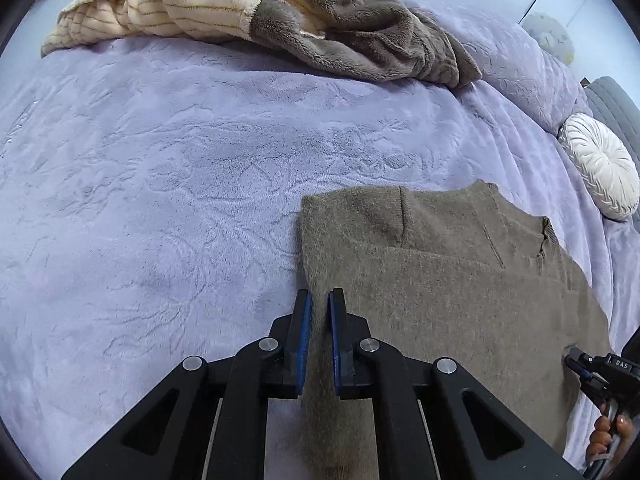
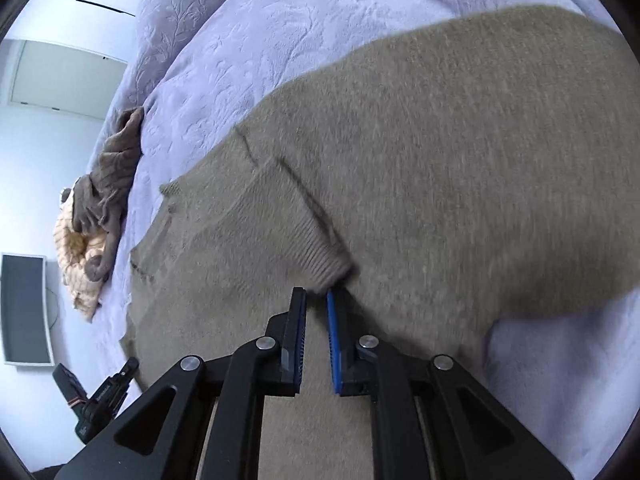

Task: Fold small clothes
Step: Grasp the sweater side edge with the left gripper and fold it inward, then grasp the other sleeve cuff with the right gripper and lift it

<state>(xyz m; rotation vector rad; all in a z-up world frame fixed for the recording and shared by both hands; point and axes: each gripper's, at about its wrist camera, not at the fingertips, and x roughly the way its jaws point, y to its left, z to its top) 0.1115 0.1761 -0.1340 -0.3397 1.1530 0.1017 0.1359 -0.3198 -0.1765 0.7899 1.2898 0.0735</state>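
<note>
Taupe knit sweater (image 1: 460,280) lies flat at 4 o'clock on lilac bedspread (image 1: 160,180). Left gripper (image 1: 319,300) pinches its edge; right gripper (image 2: 316,294) clamps cuff (image 2: 324,264). Mid-fold prob.; next: lift both evenly, carry across.

free: lavender blanket (image 1: 160,200) left of sweater (image 1: 440,280) | obstacles: fleece pile (image 1: 240,8), round cushion (image 1: 600,168)
</note>
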